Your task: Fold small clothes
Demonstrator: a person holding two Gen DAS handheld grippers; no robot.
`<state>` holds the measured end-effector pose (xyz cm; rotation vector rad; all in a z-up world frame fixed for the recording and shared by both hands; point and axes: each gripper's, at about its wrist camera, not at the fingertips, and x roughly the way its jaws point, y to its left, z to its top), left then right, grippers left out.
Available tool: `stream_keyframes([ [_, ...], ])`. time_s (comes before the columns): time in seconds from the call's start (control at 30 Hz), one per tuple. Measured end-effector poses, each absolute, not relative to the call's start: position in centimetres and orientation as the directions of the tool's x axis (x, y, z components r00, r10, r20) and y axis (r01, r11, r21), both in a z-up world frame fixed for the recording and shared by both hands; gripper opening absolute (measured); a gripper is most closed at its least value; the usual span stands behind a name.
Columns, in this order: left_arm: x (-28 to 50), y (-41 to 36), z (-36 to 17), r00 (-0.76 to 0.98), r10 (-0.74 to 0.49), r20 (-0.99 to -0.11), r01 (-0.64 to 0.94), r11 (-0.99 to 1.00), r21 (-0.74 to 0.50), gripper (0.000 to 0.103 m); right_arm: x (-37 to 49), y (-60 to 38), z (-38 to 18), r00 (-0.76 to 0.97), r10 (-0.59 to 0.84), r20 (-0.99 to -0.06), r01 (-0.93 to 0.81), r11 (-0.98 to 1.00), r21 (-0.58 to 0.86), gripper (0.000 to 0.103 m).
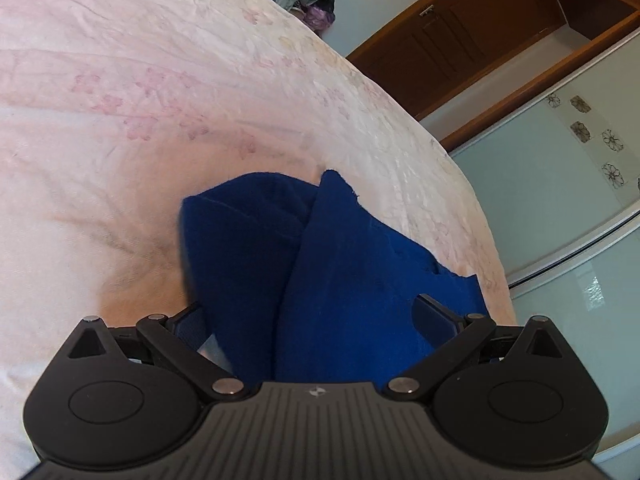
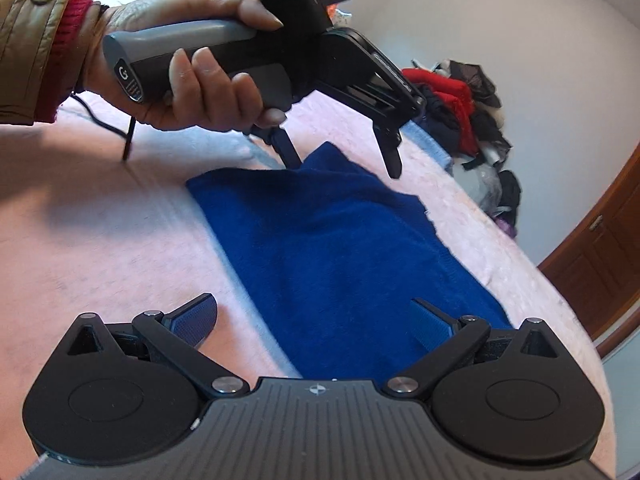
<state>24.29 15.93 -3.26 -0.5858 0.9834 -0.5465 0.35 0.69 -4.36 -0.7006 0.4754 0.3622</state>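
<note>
A dark blue knitted garment lies folded lengthwise on the pink bedspread. My right gripper is open just above its near end, one finger over the cloth and one over the bedspread. My left gripper, held by a hand, is open at the garment's far end, its fingertips spread wide around the raised far corner. In the left wrist view the blue garment bunches up between the open fingers and hides their tips.
A pile of red, black and other clothes lies at the far side of the bed. A brown wooden door stands to the right. The bed edge and a pale wardrobe show in the left wrist view.
</note>
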Motion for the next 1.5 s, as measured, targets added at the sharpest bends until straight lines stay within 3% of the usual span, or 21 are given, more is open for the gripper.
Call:
stream_keyframes([
  [0.23, 27.0, 13.6, -3.1, 0.425, -0.672, -0.606, 0.173, 0.717, -0.675, 0.102, 2.9, 3.1, -5.5, 0.912, 0.061, -0.406, -0.337, 0.678, -0.654, 0.100],
  [0.33, 27.9, 13.1, -3.3, 0.431, -0.675, -0.599, 0.165, 0.711, -0.683, 0.102, 3.5, 3.9, -5.5, 0.910, 0.067, -0.410, -0.340, 0.685, -0.644, 0.092],
  [0.37, 28.2, 12.9, -3.3, 0.437, -0.672, -0.598, 0.160, 0.712, -0.683, 0.100, 3.5, 4.3, -5.5, 0.909, 0.073, -0.411, -0.347, 0.681, -0.645, 0.085],
  [0.4, 28.3, 12.7, -3.3, 0.443, -0.662, -0.604, 0.163, 0.722, -0.672, 0.094, 3.2, 4.6, -5.6, 0.905, 0.085, -0.417, -0.361, 0.671, -0.647, 0.072],
  [0.43, 28.4, 12.3, -3.1, 0.449, -0.644, -0.619, 0.175, 0.743, -0.646, 0.088, 2.9, 4.8, -5.7, 0.901, 0.096, -0.422, -0.375, 0.661, -0.650, 0.066],
  [0.5, 28.2, 11.3, -2.8, 0.459, -0.584, -0.670, 0.201, 0.803, -0.561, 0.053, 2.1, 5.2, -5.9, 0.897, 0.116, -0.426, -0.395, 0.641, -0.658, 0.047],
  [0.6, 28.0, 10.0, -2.4, 0.479, -0.497, -0.724, 0.226, 0.866, -0.445, 0.026, 1.1, 5.5, -6.1, 0.889, 0.142, -0.435, -0.422, 0.623, -0.659, 0.031],
  [0.7, 27.7, 9.9, -2.4, 0.492, -0.482, -0.725, 0.213, 0.874, -0.436, 0.017, 0.6, 5.4, -5.9, 0.874, 0.177, -0.452, -0.454, 0.628, -0.632, 0.019],
  [0.77, 27.1, 9.6, -2.0, 0.518, -0.457, -0.722, 0.205, 0.887, -0.414, 0.015, 0.4, 5.0, -5.7, 0.867, 0.197, -0.458, -0.467, 0.641, -0.608, 0.011],
  [0.87, 26.1, 8.9, -0.7, 0.559, -0.416, -0.717, 0.213, 0.908, -0.361, 0.015, 0.1, 3.8, -4.5, 0.858, 0.245, -0.452, -0.484, 0.681, -0.550, 0.008],
  [1.1, 24.5, 6.6, 2.9, 0.615, -0.359, -0.703, 0.220, 0.933, -0.284, 0.014, -2.4, 0.0, -0.7, 0.860, 0.323, -0.395, -0.480, 0.775, -0.411, 0.007],
  [1.5, 22.8, 0.3, 6.0, 0.648, -0.265, -0.714, 0.181, 0.964, -0.194, 0.014, -5.6, -7.1, 2.2, 0.880, 0.300, -0.368, -0.409, 0.872, -0.268, 0.006],
])
